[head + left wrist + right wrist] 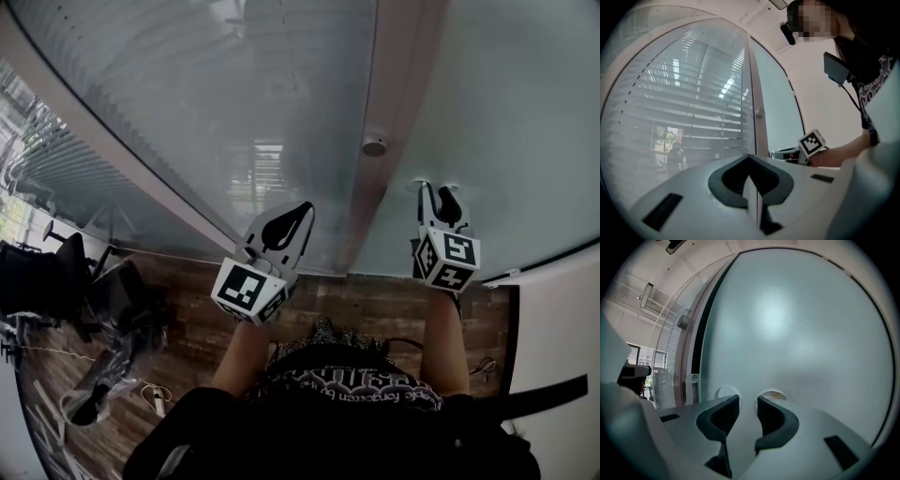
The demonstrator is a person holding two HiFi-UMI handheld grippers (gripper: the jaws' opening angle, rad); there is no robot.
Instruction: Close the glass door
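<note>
The frosted glass door fills the right of the head view; its pale pane fills the right gripper view. My right gripper points at the pane, jaws apart, fingertips right at two round fittings on the glass. Only pale glass shows between the jaws, and nothing is gripped. A dark gap runs between the door's edge and the frame. My left gripper is shut and empty, held up before the glass panel with blinds, left of the post with its small round knob.
A black office chair and a plastic bag stand on the wood floor to the left. A white wall closes the right side. A small lock plate sits on the frame beside the gap.
</note>
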